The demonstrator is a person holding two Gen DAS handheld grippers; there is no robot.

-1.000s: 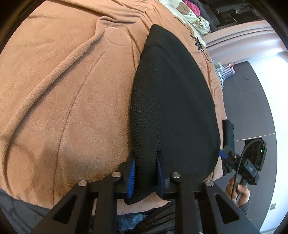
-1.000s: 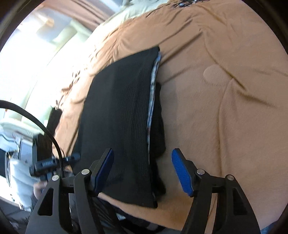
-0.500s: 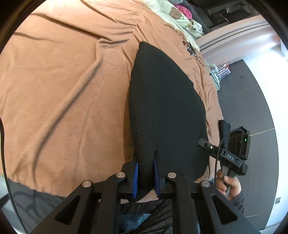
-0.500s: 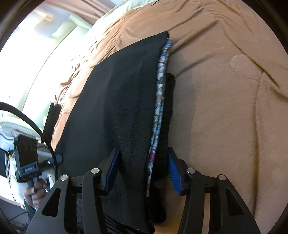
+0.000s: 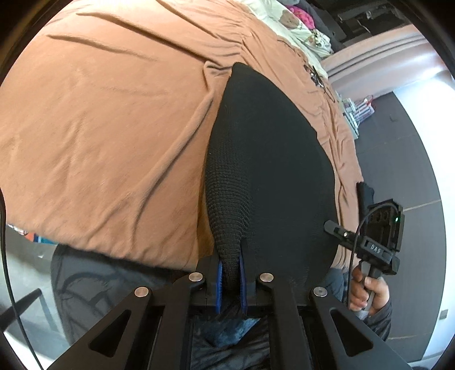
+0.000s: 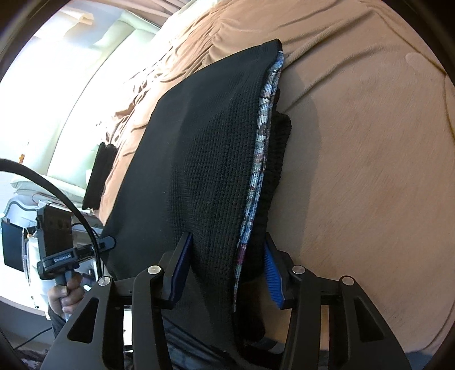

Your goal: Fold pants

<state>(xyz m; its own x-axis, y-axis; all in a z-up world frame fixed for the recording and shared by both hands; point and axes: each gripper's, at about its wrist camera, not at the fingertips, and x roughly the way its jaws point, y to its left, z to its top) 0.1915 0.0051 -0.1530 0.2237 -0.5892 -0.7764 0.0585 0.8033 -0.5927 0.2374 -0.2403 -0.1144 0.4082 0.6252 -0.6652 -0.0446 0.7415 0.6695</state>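
Black knit pants (image 5: 270, 170) lie folded lengthwise on the tan bed cover (image 5: 113, 128). My left gripper (image 5: 229, 279) is shut on the near end of their folded edge, which rises into the blue pads as a ridge. In the right wrist view the pants (image 6: 210, 159) show a blue patterned inner band (image 6: 263, 136) along their right edge. My right gripper (image 6: 226, 270) has both pads pressed against the thick layered end there. Each view also shows the other gripper in a hand: the right one (image 5: 381, 236) and the left one (image 6: 57, 242).
The tan cover (image 6: 369, 142) is wrinkled on both sides of the pants. A small black item (image 5: 365, 193) hangs at the bed's edge. Pale printed bedding (image 5: 298, 22) lies at the far end. Dark floor (image 5: 412, 170) runs beside the bed.
The left jaws have pinched tighter on the fold and drawn it up and back. The right gripper has moved in over the pants' end and brought its jaws together around the layers.
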